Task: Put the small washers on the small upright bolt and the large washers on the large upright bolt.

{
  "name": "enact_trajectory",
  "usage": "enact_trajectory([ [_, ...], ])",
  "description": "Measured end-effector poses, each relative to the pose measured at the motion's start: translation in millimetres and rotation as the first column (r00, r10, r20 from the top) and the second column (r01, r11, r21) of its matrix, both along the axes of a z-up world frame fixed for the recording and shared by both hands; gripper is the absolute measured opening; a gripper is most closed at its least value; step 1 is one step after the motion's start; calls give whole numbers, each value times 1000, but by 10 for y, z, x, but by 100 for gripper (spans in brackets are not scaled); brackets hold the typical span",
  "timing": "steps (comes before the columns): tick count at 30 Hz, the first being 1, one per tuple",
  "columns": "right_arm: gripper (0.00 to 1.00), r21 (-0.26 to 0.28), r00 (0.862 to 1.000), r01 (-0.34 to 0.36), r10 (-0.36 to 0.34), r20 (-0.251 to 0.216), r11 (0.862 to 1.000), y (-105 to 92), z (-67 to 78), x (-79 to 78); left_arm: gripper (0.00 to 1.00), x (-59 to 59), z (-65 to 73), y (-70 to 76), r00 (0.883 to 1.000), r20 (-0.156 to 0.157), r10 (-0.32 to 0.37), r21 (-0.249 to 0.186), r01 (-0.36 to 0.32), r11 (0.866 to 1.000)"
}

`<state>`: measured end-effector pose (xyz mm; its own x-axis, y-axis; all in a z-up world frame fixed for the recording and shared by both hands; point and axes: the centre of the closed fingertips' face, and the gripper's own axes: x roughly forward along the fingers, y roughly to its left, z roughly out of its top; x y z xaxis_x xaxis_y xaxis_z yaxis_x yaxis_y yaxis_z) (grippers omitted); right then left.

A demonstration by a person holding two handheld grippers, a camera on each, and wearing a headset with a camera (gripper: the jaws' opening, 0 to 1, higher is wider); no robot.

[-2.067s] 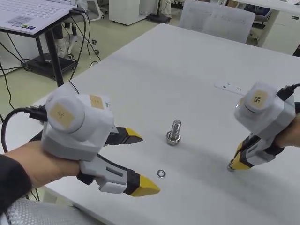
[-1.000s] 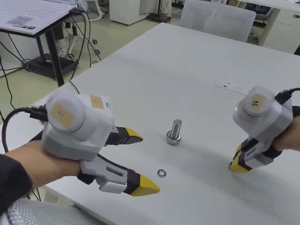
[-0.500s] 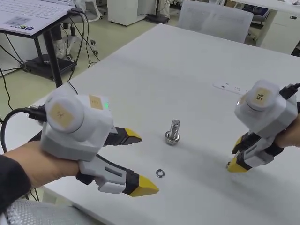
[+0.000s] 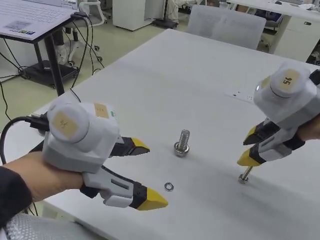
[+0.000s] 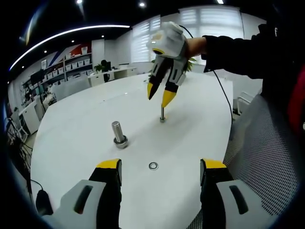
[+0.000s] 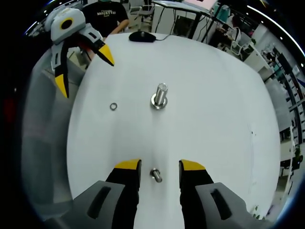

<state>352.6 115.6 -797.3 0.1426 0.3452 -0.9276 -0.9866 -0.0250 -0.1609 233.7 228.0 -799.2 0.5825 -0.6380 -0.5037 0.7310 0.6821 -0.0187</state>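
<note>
Here, small silver washer [image 4: 169,187], lying flat

White surface [image 4: 200,75], rounded edge, in open-plan office. Grey chair [image 4: 225,25] at far side. Side desk [image 4: 50,62] with laptop [image 4: 30,15]; black cables [image 4: 85,45] hang toward pale green floor [image 4: 30,85]. Windows [image 5: 209,19] with blinds; ceiling strip light [image 5: 71,32]; wall shelves [image 5: 81,57].

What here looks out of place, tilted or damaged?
Nothing stands out. The large bolt and the small bolt stand on the table; one loose washer lies flat near the left gripper, not yet on a bolt.
</note>
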Motion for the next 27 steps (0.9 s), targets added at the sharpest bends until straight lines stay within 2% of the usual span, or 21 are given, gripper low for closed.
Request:
enact_trajectory([
  [12, 33, 6, 996, -87, 87, 26, 996, 213, 138, -186, 66, 22, 15, -24, 1000, 8, -1, -1, 1, 1000],
  [22, 32, -4, 989, -151, 151, 11, 989, 395, 77, -360, 66, 38, 31, -34, 1000, 15, 3, -4, -3, 1000],
  [27, 32, -7, 984, -181, 181, -10, 984, 515, -5, -476, 66, 36, 26, -36, 1000, 14, -1, -2, 1, 1000],
])
